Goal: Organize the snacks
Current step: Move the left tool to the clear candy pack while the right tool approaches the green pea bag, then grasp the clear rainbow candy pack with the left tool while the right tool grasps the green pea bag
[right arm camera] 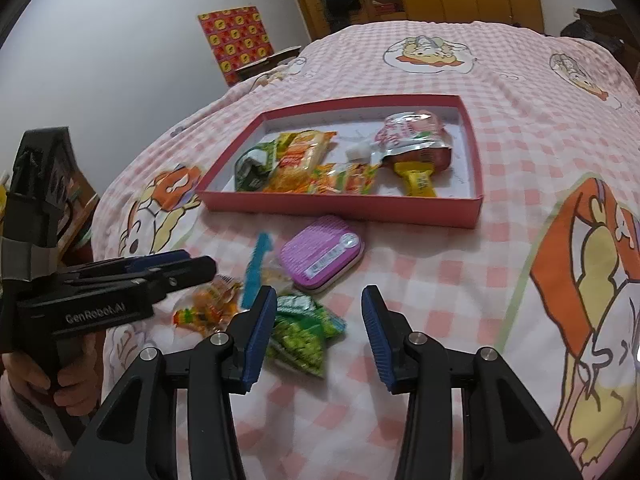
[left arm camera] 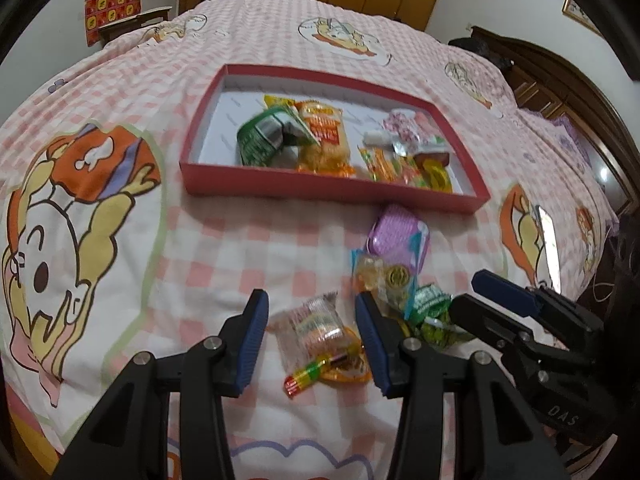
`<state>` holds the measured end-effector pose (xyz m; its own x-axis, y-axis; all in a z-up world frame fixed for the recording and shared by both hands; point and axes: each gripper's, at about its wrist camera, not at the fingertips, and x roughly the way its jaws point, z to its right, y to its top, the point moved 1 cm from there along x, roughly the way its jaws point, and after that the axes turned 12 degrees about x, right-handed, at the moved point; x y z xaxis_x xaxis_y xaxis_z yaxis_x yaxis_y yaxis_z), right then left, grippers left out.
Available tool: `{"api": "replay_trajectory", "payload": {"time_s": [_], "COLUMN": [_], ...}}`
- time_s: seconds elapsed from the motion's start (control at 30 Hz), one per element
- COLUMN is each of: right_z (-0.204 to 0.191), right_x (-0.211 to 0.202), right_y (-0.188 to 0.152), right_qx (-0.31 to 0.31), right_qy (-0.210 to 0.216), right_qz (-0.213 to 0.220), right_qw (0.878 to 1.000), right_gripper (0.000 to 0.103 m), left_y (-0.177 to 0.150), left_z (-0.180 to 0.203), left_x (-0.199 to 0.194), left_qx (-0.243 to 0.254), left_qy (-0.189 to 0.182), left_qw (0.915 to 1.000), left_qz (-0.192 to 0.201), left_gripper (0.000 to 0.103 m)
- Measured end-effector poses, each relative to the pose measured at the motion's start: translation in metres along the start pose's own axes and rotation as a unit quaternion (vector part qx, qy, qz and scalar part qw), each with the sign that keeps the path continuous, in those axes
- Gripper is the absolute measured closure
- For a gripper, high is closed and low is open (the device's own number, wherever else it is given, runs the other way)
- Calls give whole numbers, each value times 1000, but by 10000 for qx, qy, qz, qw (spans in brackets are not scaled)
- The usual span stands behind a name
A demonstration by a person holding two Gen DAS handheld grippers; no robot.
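Left gripper (left arm camera: 311,344) straddles clear snack packet (left arm camera: 316,326), jaws spread wide.

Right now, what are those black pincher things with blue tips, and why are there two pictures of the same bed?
Those are two hand-held claws. A person squeezes one in each hand, and each carries a little camera looking out along its own fingers. So one picture is from the left claw and the other from the right claw; each can also see the other one at its side. Both are open and hold nothing. They hang over a pink checked bedsheet with cartoon prints. On it sits a shallow red cardboard box already holding several snack packets. In front of the box lie loose snacks: a purple tin with a label, a green crinkly packet and a clear wrapped packet of orange sweets, which lies between the left claw's fingers. The job is putting snacks into the box.
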<state>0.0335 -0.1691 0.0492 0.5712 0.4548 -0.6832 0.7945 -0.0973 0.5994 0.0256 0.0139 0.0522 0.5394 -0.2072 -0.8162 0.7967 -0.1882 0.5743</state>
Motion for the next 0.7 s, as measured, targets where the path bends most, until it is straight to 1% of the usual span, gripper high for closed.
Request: {"api": "replay_trajectory", "payload": {"time_s": [0.27, 0.4, 0.5, 0.7], "right_z": [-6, -5, -5, -6], "right_x": [8, 10, 11, 12], "right_y": [-9, -10, -11, -12], "right_qx": [-72, -53, -15, 42], "right_qy": [-9, -13, 4, -9], "right_qz": [-146, -157, -177, -146], "right_qw": [9999, 9999, 9998, 9999], "right_gripper": [55, 52, 52, 51], "left_y": [-7, -10, -12, -16], "left_z": [-1, -2, -3, -2], "left_x": [14, 21, 20, 17], "left_qx": [-30, -53, -79, 14], "left_qy": [92, 133, 153, 92], "left_qw": [9999, 9997, 9998, 9999], "left_qz": [-120, -186, -139, -58], "left_gripper": [54, 53, 53, 59]}}
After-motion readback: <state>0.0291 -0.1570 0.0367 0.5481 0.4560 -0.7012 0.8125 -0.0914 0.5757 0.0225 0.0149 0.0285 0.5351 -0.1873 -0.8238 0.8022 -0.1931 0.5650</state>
